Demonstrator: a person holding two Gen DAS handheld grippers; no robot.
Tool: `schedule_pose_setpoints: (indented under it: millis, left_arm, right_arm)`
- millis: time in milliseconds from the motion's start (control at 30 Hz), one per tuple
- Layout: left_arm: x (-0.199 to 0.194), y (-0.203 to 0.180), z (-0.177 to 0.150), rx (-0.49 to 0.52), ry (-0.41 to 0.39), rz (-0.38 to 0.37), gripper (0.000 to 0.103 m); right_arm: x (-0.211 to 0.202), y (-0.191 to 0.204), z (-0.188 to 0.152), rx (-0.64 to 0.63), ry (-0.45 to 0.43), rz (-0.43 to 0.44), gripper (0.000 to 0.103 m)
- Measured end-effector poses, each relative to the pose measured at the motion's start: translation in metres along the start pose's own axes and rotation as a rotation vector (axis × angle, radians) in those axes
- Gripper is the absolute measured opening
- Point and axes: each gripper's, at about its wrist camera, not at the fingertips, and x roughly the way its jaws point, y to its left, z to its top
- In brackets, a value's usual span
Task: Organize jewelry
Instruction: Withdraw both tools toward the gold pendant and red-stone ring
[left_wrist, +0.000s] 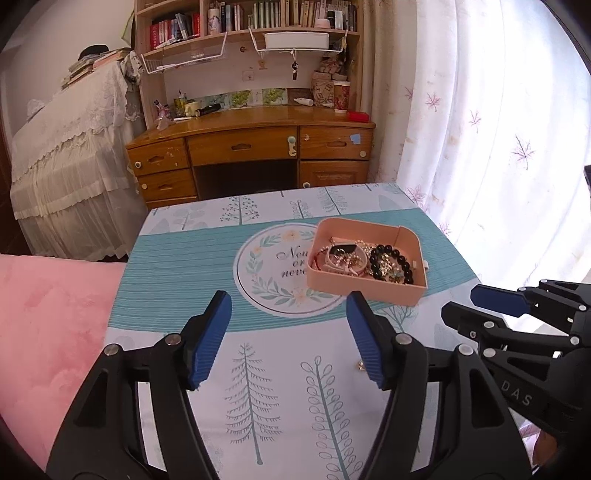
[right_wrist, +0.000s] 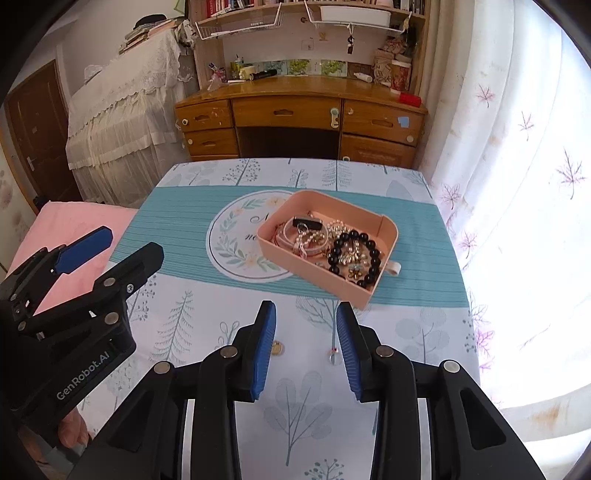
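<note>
Pink soft blanket at the far left, pressed up against the left edge of the table. Blue and white cloth with tree drawings over the whole table top, hanging past the edges. Lots of bare cloth on the left half and along the near side, with room to move. Left claw low over the near part of the table, blue pads wide apart, holding nothing. Big round print with leaves and letters in the middle of the cloth. Pink tray next, lying over the right part of that round print, on the far half of the table and right of the middle. Some bare cloth between the tray and the right edge of the table. Low walls, round corners, open top. Inside, from left to right: pale pink and white bands in loops, a small black piece on top of them, a shiny tangle of pearls and gold chain, then a bracelet of big black beads near the right wall. Little white tab poking out just beside the tray's right side. Closer in, two tiny loose pieces flat on the cloth, well apart from the tray: a round gold one and a small clear one. Right claw above those two, pads apart, gripping nothing. White curtain with purple leaves at the far right, bright with light, close to the right edge of the table.
</note>
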Motion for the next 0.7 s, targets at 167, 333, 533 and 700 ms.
schedule_pose_setpoints:
  millis: [167,333,533,700]
  left_arm:
    - [0.012,-0.006,-0.018,0.019,0.053,-0.036,0.067]
    - [0.038,-0.005,-0.038,0.012,0.146,-0.074,0.067]
    - [0.072,0.007,-0.071,-0.059,0.253,-0.181,0.067]
    - [0.094,0.01,-0.086,-0.084,0.301,-0.224,0.067]
  right_arm:
    - [0.01,-0.013,-0.013,0.022,0.036,0.003,0.034]
    - [0.03,-0.028,-0.026,0.049,0.078,0.016,0.035]
    - [0.056,-0.035,-0.043,0.037,0.114,0.036,0.035]
    - [0.083,-0.04,-0.055,0.02,0.148,0.063,0.035]
